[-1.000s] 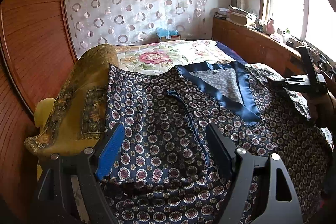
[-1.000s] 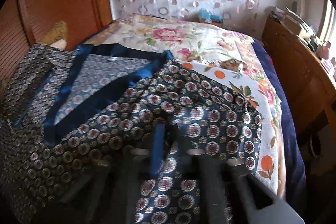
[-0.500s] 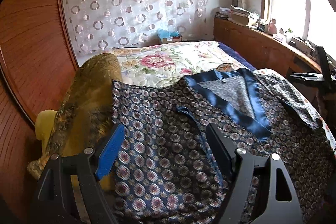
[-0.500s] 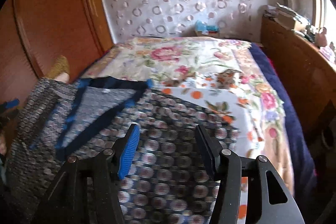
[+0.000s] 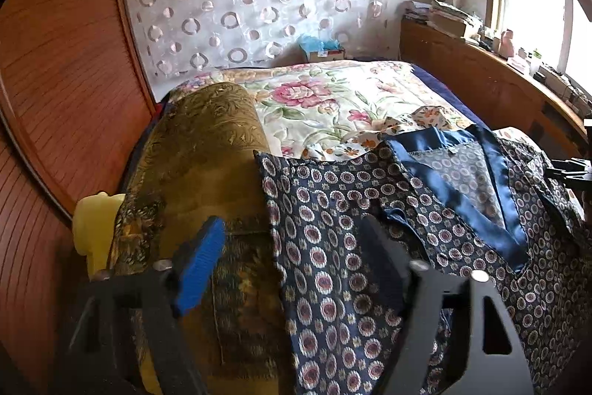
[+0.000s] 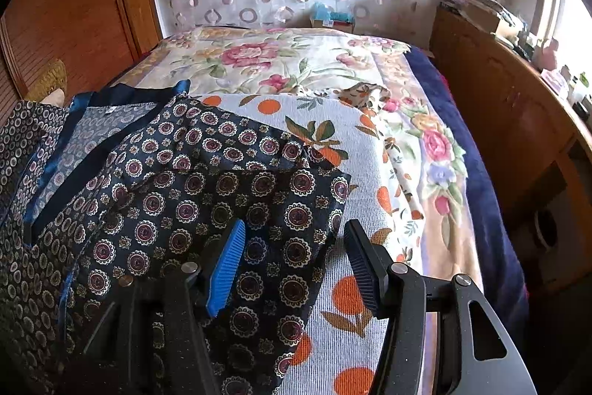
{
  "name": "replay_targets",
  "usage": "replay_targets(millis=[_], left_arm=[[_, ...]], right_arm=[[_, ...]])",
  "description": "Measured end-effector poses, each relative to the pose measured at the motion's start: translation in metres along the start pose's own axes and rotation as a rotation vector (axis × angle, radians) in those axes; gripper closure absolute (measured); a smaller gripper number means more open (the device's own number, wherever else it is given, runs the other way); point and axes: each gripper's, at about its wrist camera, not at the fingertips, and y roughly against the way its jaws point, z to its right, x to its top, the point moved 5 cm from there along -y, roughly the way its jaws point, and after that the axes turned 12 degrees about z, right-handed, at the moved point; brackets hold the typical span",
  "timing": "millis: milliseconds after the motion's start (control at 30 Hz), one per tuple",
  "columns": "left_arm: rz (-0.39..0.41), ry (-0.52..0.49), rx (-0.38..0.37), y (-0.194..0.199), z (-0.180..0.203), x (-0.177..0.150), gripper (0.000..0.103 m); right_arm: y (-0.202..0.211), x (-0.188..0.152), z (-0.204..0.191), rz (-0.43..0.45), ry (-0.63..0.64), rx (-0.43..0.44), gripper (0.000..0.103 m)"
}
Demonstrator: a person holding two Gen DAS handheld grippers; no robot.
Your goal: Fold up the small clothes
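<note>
A dark blue top (image 5: 333, 247) with round medallion print and a plain blue satin collar (image 5: 462, 206) lies spread on the bed, collar away from me. It also shows in the right wrist view (image 6: 207, 195). My left gripper (image 5: 288, 228) is open and empty, hovering over the top's left edge beside the gold pillow. My right gripper (image 6: 294, 228) is open and empty, over the top's right edge where it meets an orange-print cloth. Part of the right gripper shows at the right edge of the left wrist view (image 5: 569, 169).
A gold brocade pillow (image 5: 199, 180) lies left of the top, with a yellow object (image 5: 94, 221) behind it. A white cloth with orange prints (image 6: 347, 150) lies under the top on the floral bedspread (image 6: 281, 62). Wooden panels stand left, a wooden cabinet (image 6: 499, 106) right.
Both grippers let go of the top and opened; the right was shut one second ago. Both pulled outward toward the garment's side edges, and the top now lies flatter.
</note>
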Motion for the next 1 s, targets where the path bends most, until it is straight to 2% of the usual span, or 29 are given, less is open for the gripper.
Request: replay_targets(millis=[133, 367, 733, 833, 1000], left_arm=[[-0.028, -0.006, -0.023, -0.016, 0.0, 0.005, 0.051], [-0.064, 0.002, -0.032, -0.039, -0.002, 0.014, 0.068], [-0.084, -0.017, -0.027, -0.045, 0.001, 0.01, 0.07], [-0.093, -0.02, -0.048, -0.044, 0.005, 0.008, 0.1], [-0.061, -0.031, -0.109, -0.029, 0.024, 0.009, 0.101]], right_arm=[[0.003, 0.001, 0.004, -0.005, 0.006, 0.001, 0.036], [0.01, -0.003, 0.017, -0.007, 0.001, -0.004, 0.031], [0.01, -0.003, 0.017, -0.008, 0.002, -0.006, 0.028], [0.009, -0.003, 0.018, -0.009, 0.001, -0.007, 0.027], [0.009, -0.004, 0.02, -0.009, 0.0, -0.01, 0.025]])
